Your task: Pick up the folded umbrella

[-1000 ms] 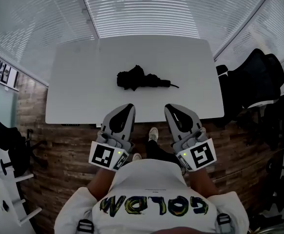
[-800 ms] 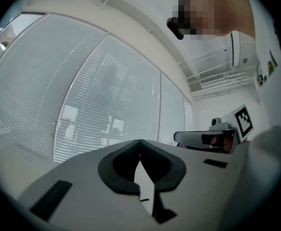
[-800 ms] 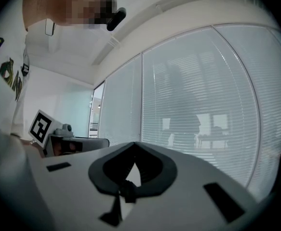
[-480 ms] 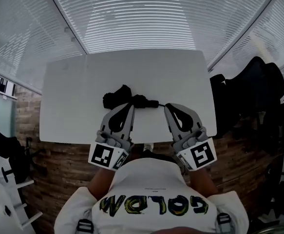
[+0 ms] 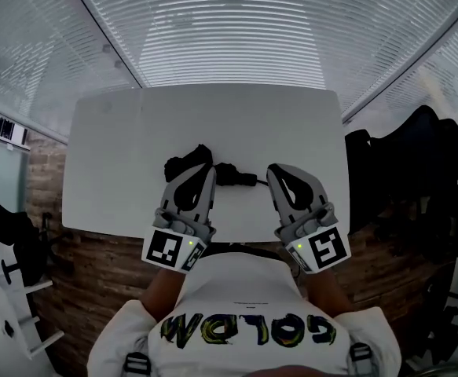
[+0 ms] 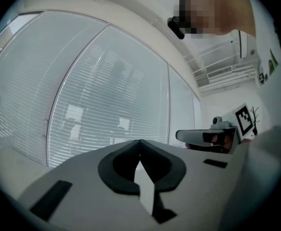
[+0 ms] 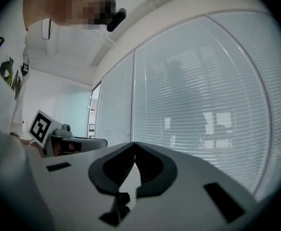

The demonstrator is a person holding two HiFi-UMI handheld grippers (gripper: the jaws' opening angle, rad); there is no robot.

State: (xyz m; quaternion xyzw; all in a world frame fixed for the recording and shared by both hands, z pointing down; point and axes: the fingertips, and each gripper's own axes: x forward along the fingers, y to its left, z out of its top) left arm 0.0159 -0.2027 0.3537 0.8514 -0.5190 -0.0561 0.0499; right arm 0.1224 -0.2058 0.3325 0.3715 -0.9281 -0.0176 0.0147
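Folded umbrella [image 5: 227,173] lies mid-worktop [image 5: 291,124], far nearer you than a second ago: you stepped in, so both tips now reach it. Left hand-held gripper [image 5: 207,171] and right hand-held gripper [image 5: 274,171] both pinched closed, empty; open one before grasp. Left one covers part of umbrella. Gripper views show only blinds [image 6: 106,109].

Head view downward, gripper views level — blinds [image 6: 97,95]
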